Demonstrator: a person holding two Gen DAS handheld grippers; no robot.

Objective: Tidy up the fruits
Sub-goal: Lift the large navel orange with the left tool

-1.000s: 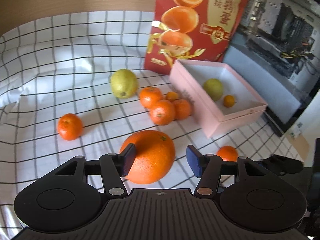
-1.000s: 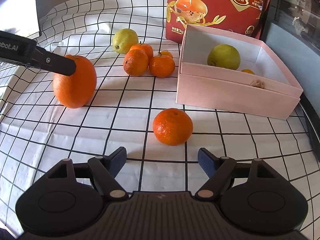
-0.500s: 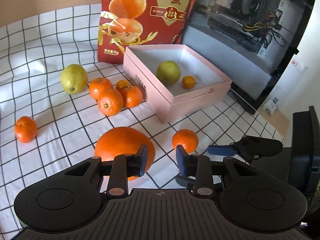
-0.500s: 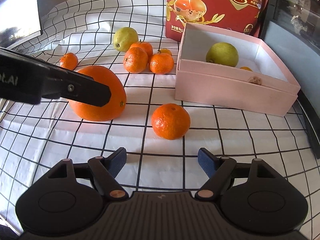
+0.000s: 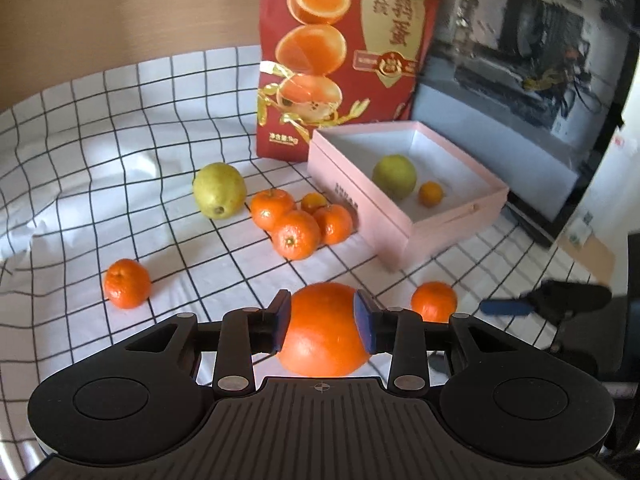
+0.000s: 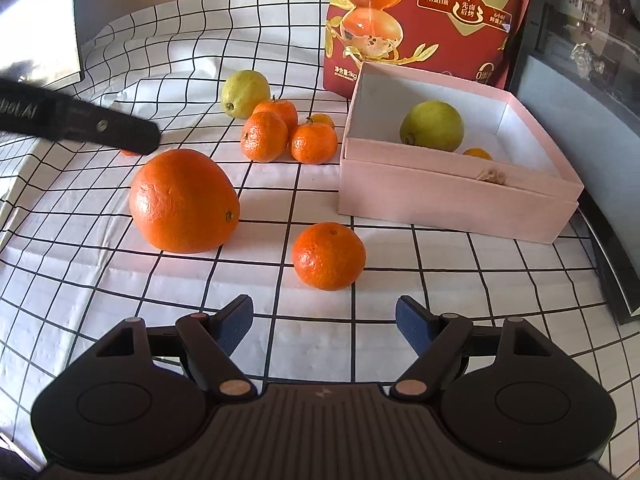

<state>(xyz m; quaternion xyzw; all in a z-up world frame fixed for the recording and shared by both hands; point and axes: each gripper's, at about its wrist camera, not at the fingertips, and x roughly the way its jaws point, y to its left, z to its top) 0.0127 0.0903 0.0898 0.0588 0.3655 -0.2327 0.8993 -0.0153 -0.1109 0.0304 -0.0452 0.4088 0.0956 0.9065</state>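
Left hand-held gripper (image 5: 322,322): narrow, jaws just reopened slightly, gripping nothing; large orange (image 5: 325,346) lies just beyond its fingertips.
Right hand-held gripper (image 6: 324,318): wide, empty; mandarin (image 6: 329,256) just ahead.

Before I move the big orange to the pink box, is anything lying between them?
Partly: a lone mandarin sits near the front corner of the pink box, right beside the large orange's direct path. Four more mandarins cluster by its left wall.

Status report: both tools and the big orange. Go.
Left tool jaws just reopening narrowly, nothing between them. Right tool open, empty. Large orange on cloth, ungripped. Lone mandarin beside it, toward pink box.
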